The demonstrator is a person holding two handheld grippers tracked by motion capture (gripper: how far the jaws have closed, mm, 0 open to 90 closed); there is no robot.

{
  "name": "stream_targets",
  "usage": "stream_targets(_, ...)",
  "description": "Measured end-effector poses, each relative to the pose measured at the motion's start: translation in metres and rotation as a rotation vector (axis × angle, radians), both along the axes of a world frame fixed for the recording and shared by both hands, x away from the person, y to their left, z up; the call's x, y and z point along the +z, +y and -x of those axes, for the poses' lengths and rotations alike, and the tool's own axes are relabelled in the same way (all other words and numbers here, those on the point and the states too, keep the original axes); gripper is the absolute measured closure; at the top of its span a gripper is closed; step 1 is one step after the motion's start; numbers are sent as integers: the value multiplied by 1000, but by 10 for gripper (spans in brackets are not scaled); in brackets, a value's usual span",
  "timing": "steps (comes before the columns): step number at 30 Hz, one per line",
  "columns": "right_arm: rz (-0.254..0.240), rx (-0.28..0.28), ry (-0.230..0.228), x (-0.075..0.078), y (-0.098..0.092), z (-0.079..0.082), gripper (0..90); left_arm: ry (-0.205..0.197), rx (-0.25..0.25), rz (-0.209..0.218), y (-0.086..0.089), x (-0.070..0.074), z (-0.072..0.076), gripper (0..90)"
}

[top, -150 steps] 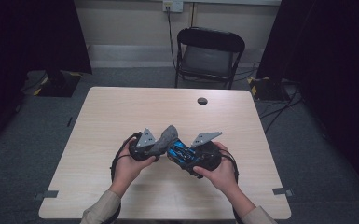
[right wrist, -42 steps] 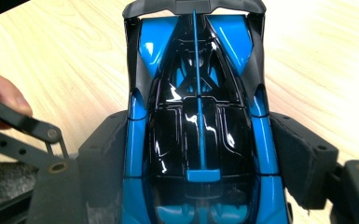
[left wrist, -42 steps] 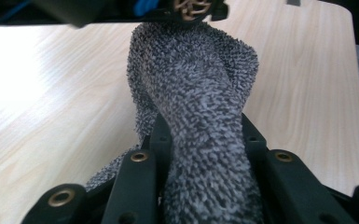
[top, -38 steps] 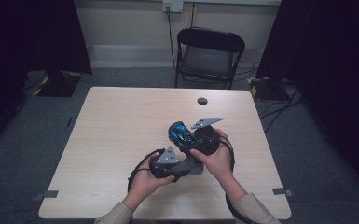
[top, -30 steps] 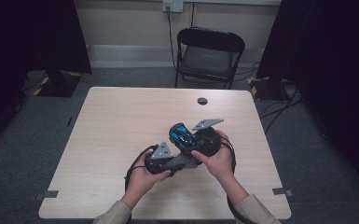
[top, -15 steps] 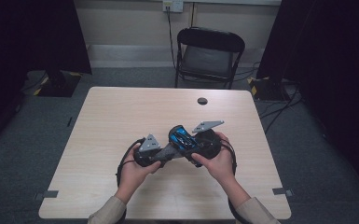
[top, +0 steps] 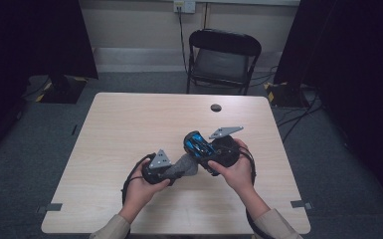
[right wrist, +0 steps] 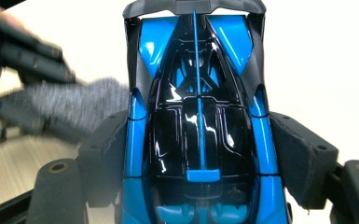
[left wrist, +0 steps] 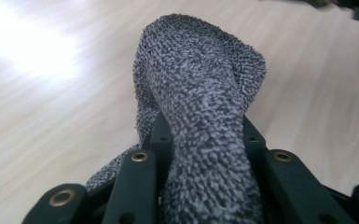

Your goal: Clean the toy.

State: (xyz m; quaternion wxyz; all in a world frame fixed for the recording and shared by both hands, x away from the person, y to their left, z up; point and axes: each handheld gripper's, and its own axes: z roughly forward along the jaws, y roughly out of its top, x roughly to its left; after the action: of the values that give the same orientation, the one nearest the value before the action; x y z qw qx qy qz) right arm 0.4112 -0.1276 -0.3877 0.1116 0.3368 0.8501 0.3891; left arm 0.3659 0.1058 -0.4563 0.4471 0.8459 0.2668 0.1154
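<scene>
grey terry cloth (left wrist: 200,93) is clamped in your left gripper (top: 171,171); its jaws are pressed together on a bunched fold, and the free end stands up past the jaw tips in the left gripper view. the cloth is soft, light and limp. it will not hold a shape, so expect it to sag and drag; a pinch on a thick fold, as you have now, is the secure place to hold it. a single thin edge would likely slip out.

the blue and black toy car (right wrist: 198,121) sits lengthwise in your right gripper (top: 210,149), with the jaws closed against its two flanks around mid-body. the car is rigid plastic with a glossy, slick shell, and it looks light. judge the grip as firm only while the pads bear on the broad side panels; the thin grey wing (right wrist: 193,7) at the far end looks fragile, so keep pressure off it.

both items are held just above the wooden table (top: 129,124), near its middle, with the cloth just left of the car and close to touching it. for wiping, press lightly: hard rubbing could turn the smooth car between the pads.

a small dark disc (top: 215,107) lies at the far side of the table, well apart.
</scene>
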Motion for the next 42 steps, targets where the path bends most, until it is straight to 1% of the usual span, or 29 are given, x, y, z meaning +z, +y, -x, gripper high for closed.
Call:
stream_targets(2,-3,-10,-10,2,1,0,261,11,-19,4,-6,-4,3,678)
stream_targets(6,-2,-6,-2,2,4,-2,262,24,-66,1,-22,-9,8,678)
stream_targets(8,-4,-6,3,2,6,-3,261,23,-90,-3,-29,-9,10,678)
stream_targets(9,-1,-6,2,1,7,-3,262,24,-104,8,-33,-9,12,678)
stream_targets(10,-3,-12,-5,1,8,-3,261,20,-110,5,-35,-8,12,678)
stream_targets(12,-8,-19,2,0,9,-4,261,6,-130,-5,-40,-7,15,678)
stream_targets(15,-1,-18,5,-3,10,-4,262,3,-148,8,-44,-4,16,678)
stream_targets(19,6,-6,17,-7,10,-3,261,-5,-129,27,-42,-2,15,678)
stream_targets(21,7,-7,16,-9,11,-2,261,-4,-116,32,-41,-1,14,678)
stream_targets(22,6,-4,19,-9,12,-2,262,-12,-111,32,-40,-1,13,678)
stream_targets(24,7,-5,20,-10,12,-1,261,-9,-109,33,-40,-1,13,678)
stream_targets(25,5,-3,21,-10,13,-2,261,-15,-106,31,-39,-1,12,678)
stream_targets(27,3,-2,21,-9,13,-2,261,-14,-98,36,-38,0,12,678)
stream_targets(29,7,2,20,-9,14,-1,261,-16,-87,37,-36,0,11,678)
stream_targets(31,7,5,20,-9,14,0,261,-12,-75,47,-33,0,9,678)
stream_targets(36,14,18,20,-9,16,3,262,-12,-48,47,-25,1,6,678)
stream_targets(38,10,27,22,-9,16,3,262,-15,-38,43,-21,2,4,678)
stream_targets(42,7,31,23,-10,16,5,262,-12,-20,50,-17,2,2,678)
